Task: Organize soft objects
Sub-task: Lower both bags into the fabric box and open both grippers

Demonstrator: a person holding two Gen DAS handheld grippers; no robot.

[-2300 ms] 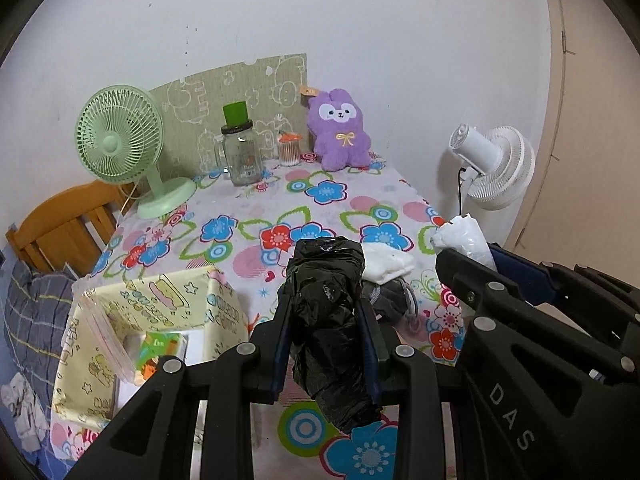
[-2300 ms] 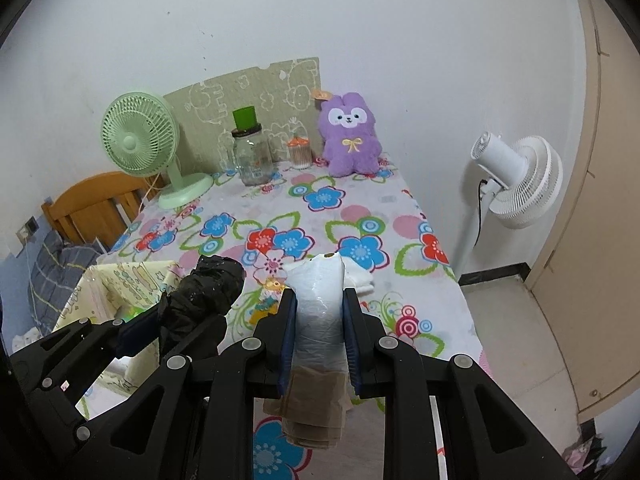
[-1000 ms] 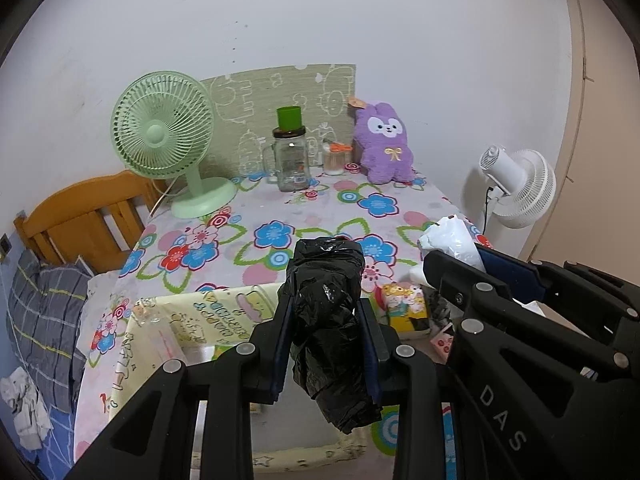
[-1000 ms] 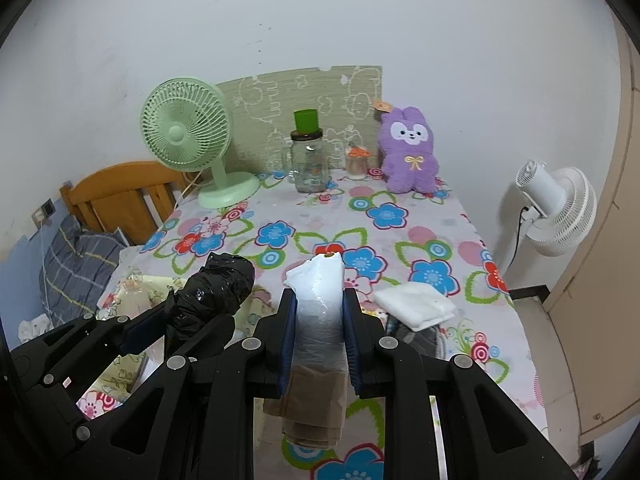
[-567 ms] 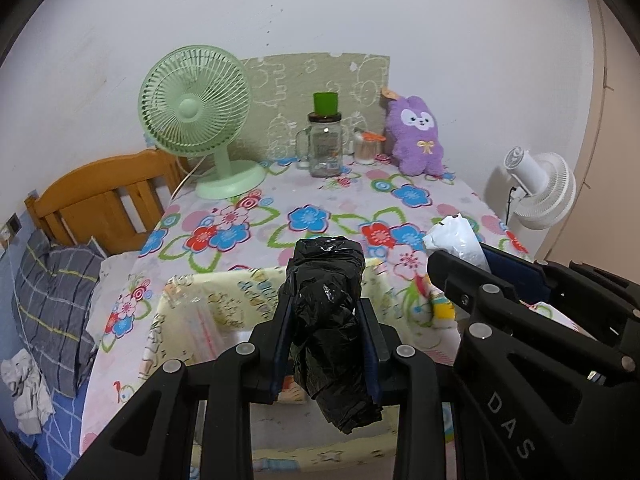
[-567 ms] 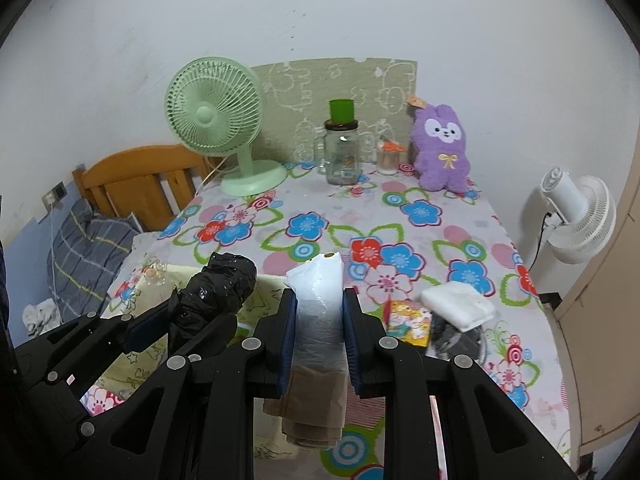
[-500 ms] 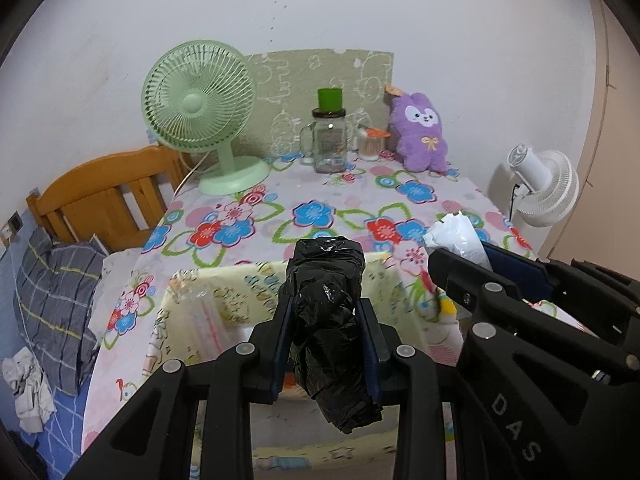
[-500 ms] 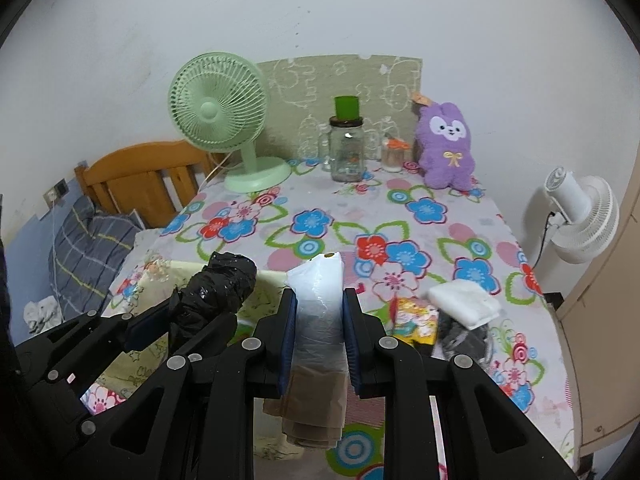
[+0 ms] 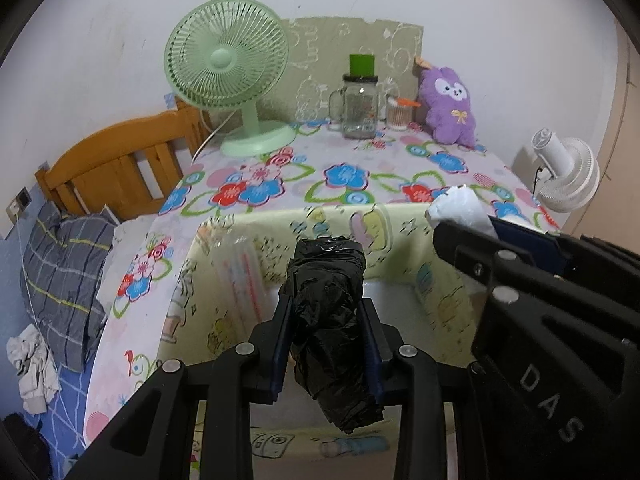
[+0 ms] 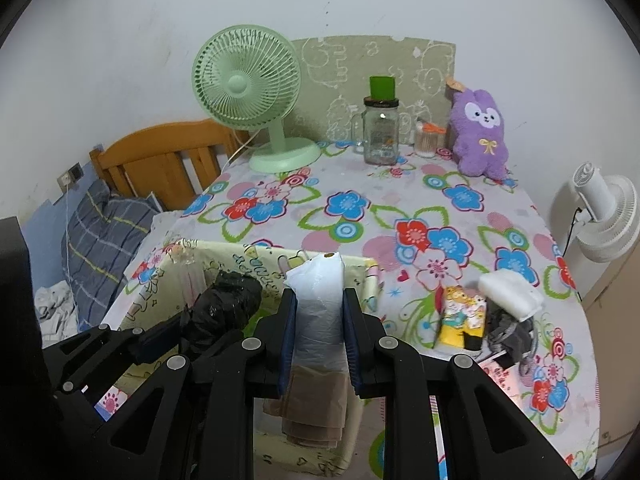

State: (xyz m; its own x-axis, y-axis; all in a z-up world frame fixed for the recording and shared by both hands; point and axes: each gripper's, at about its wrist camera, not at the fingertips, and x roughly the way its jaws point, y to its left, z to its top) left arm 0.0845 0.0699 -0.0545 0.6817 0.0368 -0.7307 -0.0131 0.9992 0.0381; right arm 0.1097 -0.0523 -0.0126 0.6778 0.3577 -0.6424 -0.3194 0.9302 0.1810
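Now left gripper [image 9: 326,346], jaws easing apart around black bag roll [image 9: 328,312]; right gripper [image 10: 318,334] clamps white bag roll [image 10: 318,312]. Lower both well inside fabric bin [image 9: 400,236] before letting go.

Green desk fan [image 10: 246,92] beside glass jar [image 10: 381,132]; white fan [image 10: 604,216] off-table.

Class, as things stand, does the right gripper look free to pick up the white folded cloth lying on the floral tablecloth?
Probably not yet. The right gripper is shut on a white plastic-wrapped bundle. The white folded cloth lies uncovered off to its side, nothing blocking the way.
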